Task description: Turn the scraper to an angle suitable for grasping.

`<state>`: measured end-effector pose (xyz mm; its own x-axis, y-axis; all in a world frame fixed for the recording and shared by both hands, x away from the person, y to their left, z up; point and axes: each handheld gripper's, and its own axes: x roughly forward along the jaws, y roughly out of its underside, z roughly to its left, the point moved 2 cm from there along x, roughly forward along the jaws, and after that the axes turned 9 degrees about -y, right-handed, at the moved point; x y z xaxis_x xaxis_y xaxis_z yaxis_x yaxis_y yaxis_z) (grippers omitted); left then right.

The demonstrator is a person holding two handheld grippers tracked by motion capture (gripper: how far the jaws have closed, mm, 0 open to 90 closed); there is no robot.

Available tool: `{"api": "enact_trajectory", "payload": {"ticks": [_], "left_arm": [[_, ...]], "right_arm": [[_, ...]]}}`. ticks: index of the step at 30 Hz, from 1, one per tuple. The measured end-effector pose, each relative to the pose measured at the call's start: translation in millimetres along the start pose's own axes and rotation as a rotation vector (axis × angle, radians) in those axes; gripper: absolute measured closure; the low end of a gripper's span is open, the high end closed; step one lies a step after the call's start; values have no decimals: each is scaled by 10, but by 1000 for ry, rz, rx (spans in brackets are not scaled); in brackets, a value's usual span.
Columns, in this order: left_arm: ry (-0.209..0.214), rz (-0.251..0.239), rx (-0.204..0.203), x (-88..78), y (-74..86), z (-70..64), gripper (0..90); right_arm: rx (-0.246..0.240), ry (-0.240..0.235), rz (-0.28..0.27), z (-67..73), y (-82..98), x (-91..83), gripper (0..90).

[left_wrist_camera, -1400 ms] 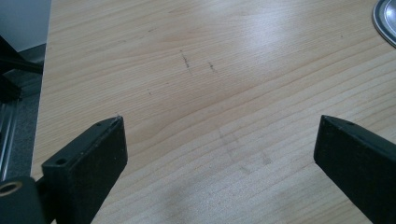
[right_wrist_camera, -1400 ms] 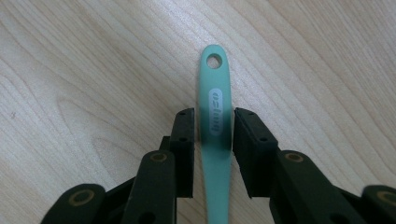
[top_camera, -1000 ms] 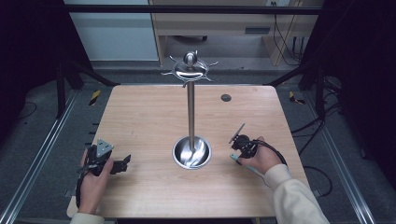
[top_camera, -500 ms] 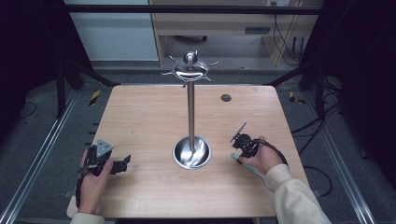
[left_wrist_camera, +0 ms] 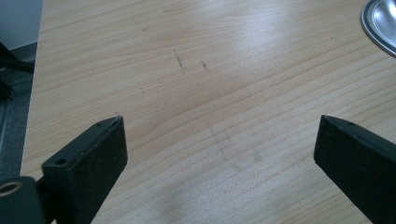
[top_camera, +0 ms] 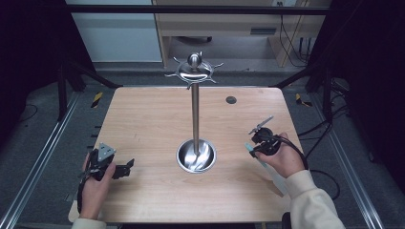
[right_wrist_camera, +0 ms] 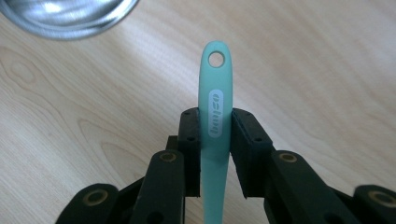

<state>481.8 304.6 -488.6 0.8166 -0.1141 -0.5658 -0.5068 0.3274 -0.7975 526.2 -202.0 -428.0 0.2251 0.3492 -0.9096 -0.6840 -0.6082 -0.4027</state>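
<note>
High view: wooden table (top_camera: pixel 153 124) across the middle of the frame. At centre, a steel stand (top_camera: pixel 195 114): round dished base low of centre, thin post rising, a disc with short hooks at upper centre. At lower left, left claw (top_camera: pixel 125 168) low over bare wood, hand behind it. At right of centre, right claw (top_camera: pixel 252 149) gripped in a hand, a pale teal strip poking out beside it toward the base.

Left claw view: two black jaws at lower left and lower right, spread wide, nothing but bare grain between. At the upper right corner, a sliver of the stand's base.

Right claw view: jaws closed tight on a teal handle (right_wrist_camera: pixel 215 126), pinched at mid-length across the printed label. Free end upright in mid-frame, with a small hanging hole (right_wrist_camera: pixel 215 59) near the tip. At upper left, the steel base, near but apart. Other end of the utensil hidden below the frame, so kind of tool not known.

Judged: likely light, plastic or silicone, slim and smooth, perhaps a little flexible and prone to pivot in a flat pinch. Best held as now, across the flat faces below the hole, leaving the hole free, probably for a hook on the stand.
</note>
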Motion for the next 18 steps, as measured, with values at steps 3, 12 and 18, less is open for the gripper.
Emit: {"api": "enact_trajectory", "payload": {"ticks": [3, 12, 18], "left_arm": [[0, 1, -9, -2, 10, 14, 24], [3, -2, -25, -13, 9, 34, 25], [-17, -23, -79, -80, 34, 158, 25]], "right_arm": [[3, 14, -79, -2, -16, -221, 744], [-36, 28, -222, 47, -76, -660, 744], [-58, -3, -344, 140, -218, -951, 744]]}}
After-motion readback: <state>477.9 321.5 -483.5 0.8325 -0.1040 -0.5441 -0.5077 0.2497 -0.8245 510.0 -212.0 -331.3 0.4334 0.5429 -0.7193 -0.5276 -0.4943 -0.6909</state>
